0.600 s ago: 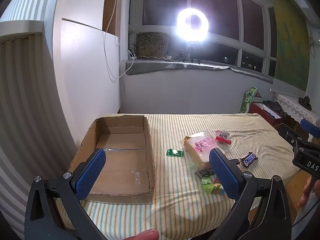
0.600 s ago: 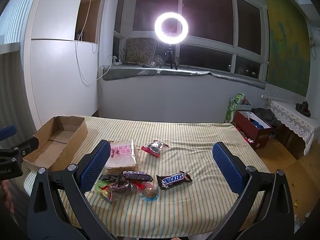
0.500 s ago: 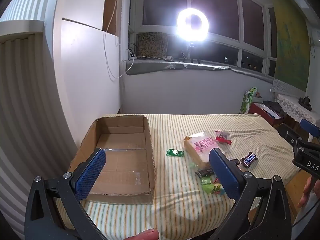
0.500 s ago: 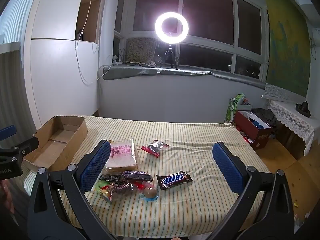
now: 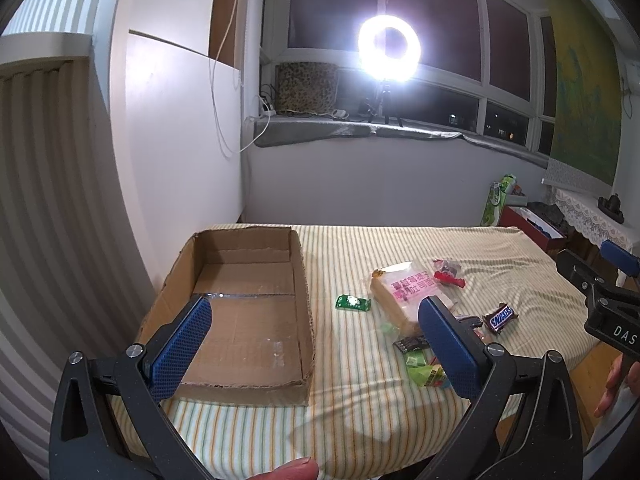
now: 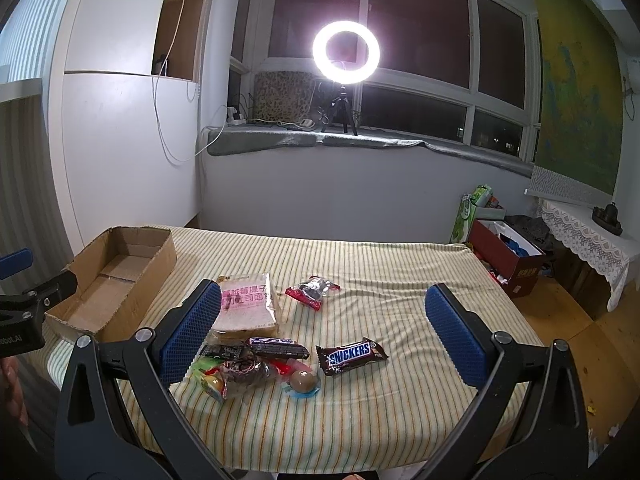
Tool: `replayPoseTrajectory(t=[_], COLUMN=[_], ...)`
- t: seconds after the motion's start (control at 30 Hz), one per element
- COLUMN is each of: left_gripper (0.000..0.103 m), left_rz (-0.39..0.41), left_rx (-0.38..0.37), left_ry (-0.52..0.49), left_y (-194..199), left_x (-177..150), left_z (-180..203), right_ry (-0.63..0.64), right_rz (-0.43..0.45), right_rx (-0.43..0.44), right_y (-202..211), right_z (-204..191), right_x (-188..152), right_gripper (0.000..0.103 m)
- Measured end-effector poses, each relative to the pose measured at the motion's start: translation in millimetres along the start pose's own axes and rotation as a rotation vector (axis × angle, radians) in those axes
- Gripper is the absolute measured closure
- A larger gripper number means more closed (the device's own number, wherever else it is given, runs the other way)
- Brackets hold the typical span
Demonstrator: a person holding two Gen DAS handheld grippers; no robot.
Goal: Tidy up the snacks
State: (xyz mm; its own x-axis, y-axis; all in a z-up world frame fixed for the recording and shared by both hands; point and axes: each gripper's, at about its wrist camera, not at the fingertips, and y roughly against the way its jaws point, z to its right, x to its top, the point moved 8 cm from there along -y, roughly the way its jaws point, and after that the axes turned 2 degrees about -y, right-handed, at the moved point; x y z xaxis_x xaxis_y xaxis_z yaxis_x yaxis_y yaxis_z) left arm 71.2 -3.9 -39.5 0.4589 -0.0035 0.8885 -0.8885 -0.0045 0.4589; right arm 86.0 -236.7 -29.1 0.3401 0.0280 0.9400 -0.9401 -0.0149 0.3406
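Snickers bar (image 6: 351, 356) is being framed between the spread, empty fingers of the right gripper (image 6: 322, 336), long axis crosswise; cardboard box (image 5: 240, 312) is being faced by the spread left gripper (image 5: 316, 344).

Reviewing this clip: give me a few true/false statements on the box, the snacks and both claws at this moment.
1. The cardboard box already holds snacks. False: nothing shows inside it.
2. The left claw is open and holds nothing. True.
3. The Snickers bar lies on the striped cloth. True.
4. The right claw is shut on the bread packet. False: it is open and the packet lies on the cloth.
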Motion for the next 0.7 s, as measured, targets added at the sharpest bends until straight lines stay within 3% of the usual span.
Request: replayPoseTrajectory(t=[0.7], left_gripper=[0.001], left_rz=[0.033], left_rx=[0.004], left_ry=[0.006], left_y=[4.0], left_x=[-0.3], left_z=[-8.9], right_ry=[0.009], right_rz=[0.007], right_rx=[0.000], right_y=[2.8], right_z=[-4.7], right_x=[-3.2], right_gripper=[0.000])
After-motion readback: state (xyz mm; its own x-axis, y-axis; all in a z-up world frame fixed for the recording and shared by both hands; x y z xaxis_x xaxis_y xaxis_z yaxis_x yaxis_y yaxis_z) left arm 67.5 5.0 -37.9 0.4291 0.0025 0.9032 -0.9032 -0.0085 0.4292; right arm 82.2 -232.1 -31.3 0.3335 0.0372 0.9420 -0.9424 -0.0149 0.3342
